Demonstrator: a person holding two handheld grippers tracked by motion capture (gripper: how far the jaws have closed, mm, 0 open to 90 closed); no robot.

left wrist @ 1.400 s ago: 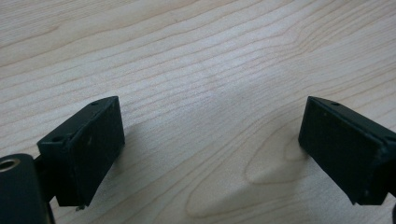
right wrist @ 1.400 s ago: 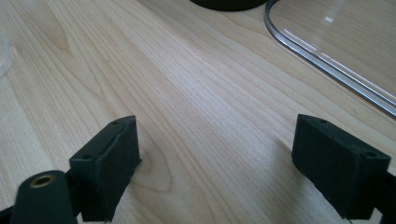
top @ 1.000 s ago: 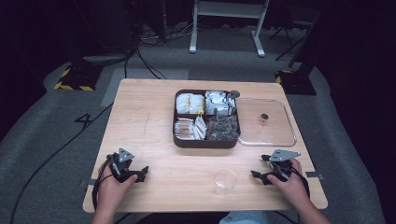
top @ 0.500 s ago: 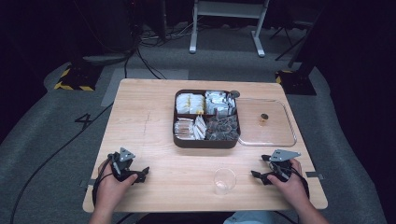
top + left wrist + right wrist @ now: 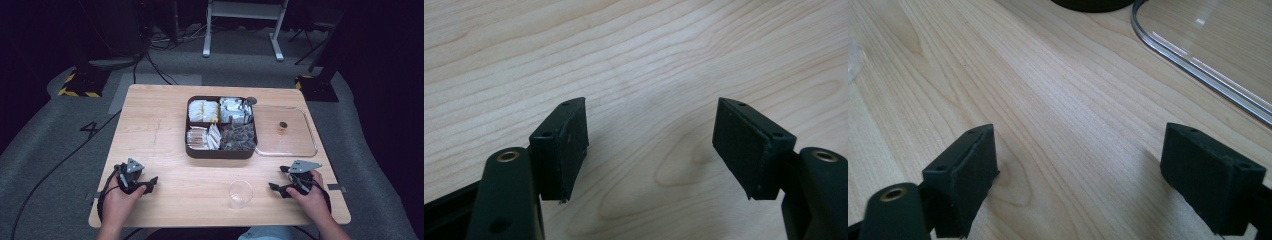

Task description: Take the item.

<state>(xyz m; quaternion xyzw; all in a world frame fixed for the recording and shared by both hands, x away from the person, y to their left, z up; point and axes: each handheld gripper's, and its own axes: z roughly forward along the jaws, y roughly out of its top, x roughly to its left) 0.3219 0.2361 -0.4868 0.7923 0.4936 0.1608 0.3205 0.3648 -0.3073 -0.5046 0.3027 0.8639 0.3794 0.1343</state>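
Cup [image 5: 240, 193] stands between both wide-spread, empty grippers' fingers [image 5: 561, 147], near tray [image 5: 221, 151] and lid [image 5: 300, 150].

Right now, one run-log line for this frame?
left gripper: open, empty, on table | right gripper: open, empty | cup: between them, untouched | tray: filled | lid: off, beside tray

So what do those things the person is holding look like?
Each hand-held gripper is black. The left hand-held gripper and the right hand-held gripper both carry a grey three-cornered plate on top, and a black cable loops from each. Up close, each has two flat black rectangular pads with small screw holes, on arms with brass-coloured rivets. No sleeves reach the wrists.
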